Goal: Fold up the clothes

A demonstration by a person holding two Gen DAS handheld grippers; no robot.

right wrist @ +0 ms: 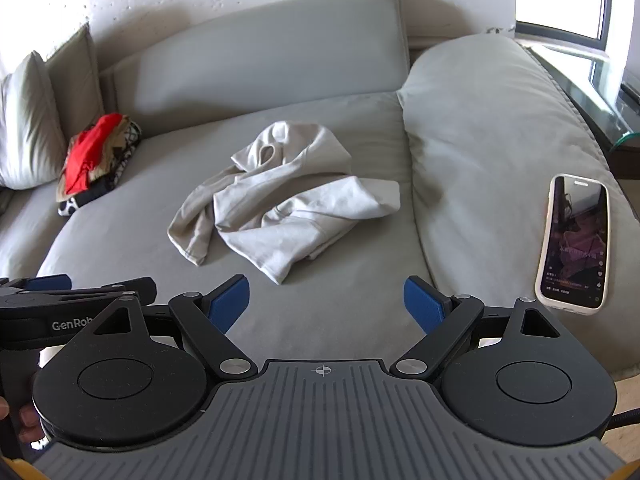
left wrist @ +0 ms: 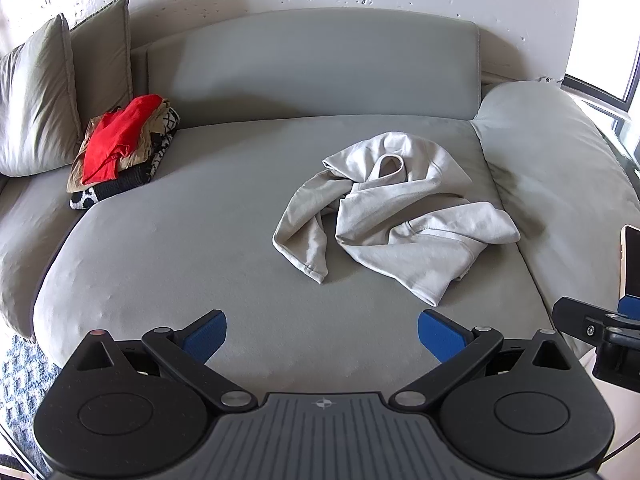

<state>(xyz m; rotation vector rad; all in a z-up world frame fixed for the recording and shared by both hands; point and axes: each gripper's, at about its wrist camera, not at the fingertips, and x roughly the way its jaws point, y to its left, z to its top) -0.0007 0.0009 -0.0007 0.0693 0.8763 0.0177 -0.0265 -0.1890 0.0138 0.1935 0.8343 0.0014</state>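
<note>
A crumpled off-white hooded top lies on the grey sofa seat, right of centre; it also shows in the right wrist view. My left gripper is open and empty, held above the seat's front edge, short of the garment. My right gripper is open and empty too, in front of the garment. The left gripper shows at the left edge of the right wrist view, and the right gripper's finger shows at the right edge of the left wrist view.
A pile of folded clothes topped with a red garment sits at the seat's back left, beside grey cushions. A large grey cushion lies on the right with a phone on it. A glass table stands far right.
</note>
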